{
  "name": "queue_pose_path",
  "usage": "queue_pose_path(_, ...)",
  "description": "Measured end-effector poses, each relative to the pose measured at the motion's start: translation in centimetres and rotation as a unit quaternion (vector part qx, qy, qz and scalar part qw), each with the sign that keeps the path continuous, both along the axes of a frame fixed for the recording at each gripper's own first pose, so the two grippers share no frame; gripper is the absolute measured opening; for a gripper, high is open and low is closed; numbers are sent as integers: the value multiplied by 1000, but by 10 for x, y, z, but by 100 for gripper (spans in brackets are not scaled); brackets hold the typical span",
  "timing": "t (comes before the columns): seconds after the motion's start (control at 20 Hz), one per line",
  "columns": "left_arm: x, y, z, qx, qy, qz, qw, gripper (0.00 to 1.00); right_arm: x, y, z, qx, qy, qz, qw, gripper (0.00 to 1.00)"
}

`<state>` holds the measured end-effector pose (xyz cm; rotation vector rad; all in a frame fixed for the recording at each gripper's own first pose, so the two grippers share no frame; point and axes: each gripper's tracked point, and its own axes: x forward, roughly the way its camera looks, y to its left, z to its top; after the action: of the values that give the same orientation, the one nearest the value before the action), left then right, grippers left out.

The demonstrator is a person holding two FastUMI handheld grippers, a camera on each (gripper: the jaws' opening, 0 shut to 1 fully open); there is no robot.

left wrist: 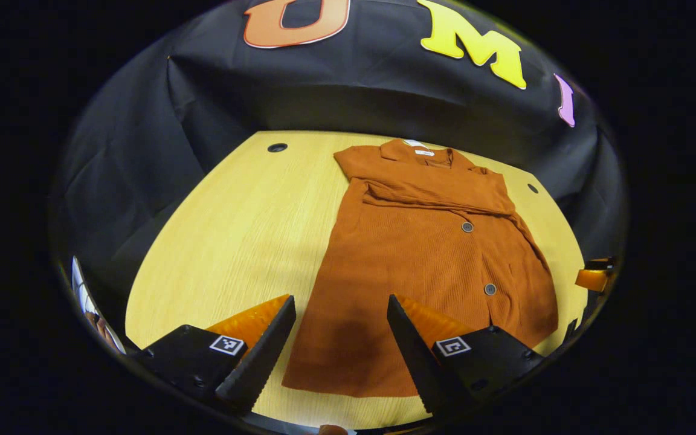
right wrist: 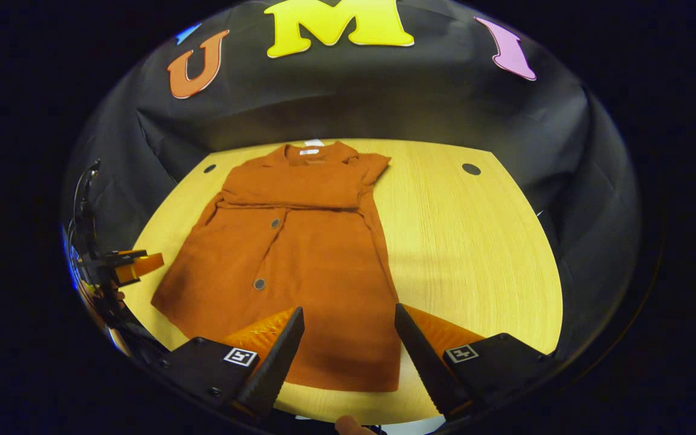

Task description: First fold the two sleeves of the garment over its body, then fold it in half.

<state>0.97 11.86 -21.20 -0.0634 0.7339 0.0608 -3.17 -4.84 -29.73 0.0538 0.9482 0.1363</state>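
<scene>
Both sleeves look folded in, so I judge the halving fold is next. Left claw (left wrist: 341, 344) and right claw (right wrist: 348, 353) gape wide, empty, above the hem at 6 o'clock. One garment (left wrist: 420, 266), two buttons, collar toward 12 o'clock on the table (left wrist: 233, 229); next: pinch both hem corners

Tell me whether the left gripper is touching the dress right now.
Apart. In the left gripper view the left gripper hangs open above the dress, its shadow falling on the cloth near the hem.
</scene>
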Motion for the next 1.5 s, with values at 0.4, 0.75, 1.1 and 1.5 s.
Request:
queue_pose_path(0.4,-40,-1,-50,-159,195,-41,967,98,-48,-38,-59,91,159,33,982,94)
queue_pose_path(0.75,-65,-1,-47,-260,290,-97,916,98,-62,-61,-79,197,245,33,949,96)
queue_pose_path(1.1,-66,-10,-45,-283,314,-165,891,98,-53,-50,-82,235,287,39,928,96)
queue_pose_path(1.5,-64,-34,-44,-286,314,-185,886,93,-50,-9,-85,278,314,28,907,88)
